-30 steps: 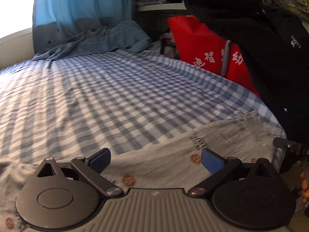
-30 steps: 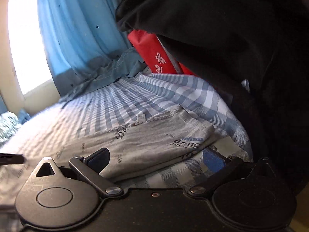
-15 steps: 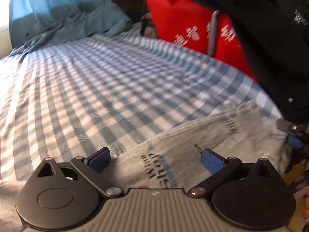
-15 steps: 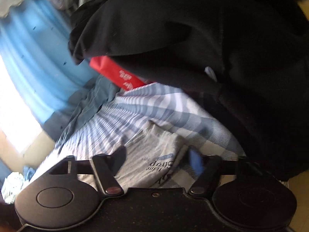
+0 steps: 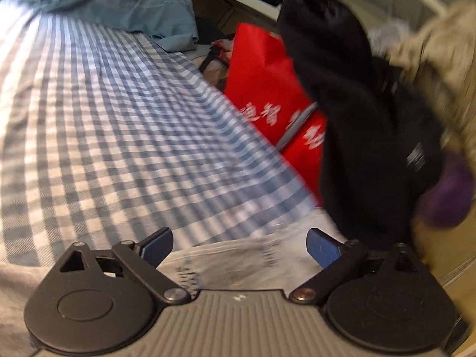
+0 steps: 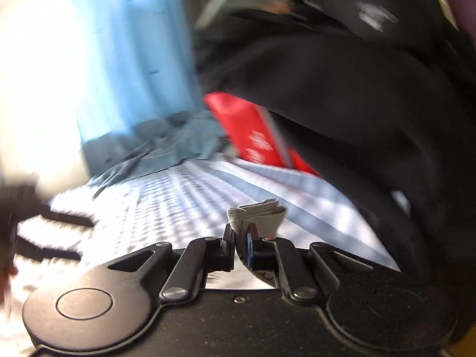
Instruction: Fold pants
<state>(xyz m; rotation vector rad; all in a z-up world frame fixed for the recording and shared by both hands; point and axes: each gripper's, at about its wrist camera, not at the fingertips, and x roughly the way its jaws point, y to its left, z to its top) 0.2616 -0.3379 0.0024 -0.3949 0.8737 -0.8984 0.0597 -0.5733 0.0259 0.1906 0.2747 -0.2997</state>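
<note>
The pale grey printed pants [image 5: 238,264] lie on the blue checked bed sheet [image 5: 119,136], just in front of my left gripper [image 5: 239,245]. The left gripper is open, its blue pads apart over the cloth's edge. In the right wrist view my right gripper [image 6: 241,238] is shut on a bunched fold of the same grey pants [image 6: 258,212], which sticks up between the pads. The view is blurred by motion.
A red bag with white characters [image 5: 267,89] stands beside the bed at the right. Black garments [image 5: 357,134] hang over it. Crumpled blue bedding [image 5: 125,3] lies at the far end, below a blue curtain [image 6: 131,44] and a bright window.
My right gripper was open over the pants' corner; now it is shut on a fold of them. Both views have swung, and the left gripper has shifted right along the pants' edge.
</note>
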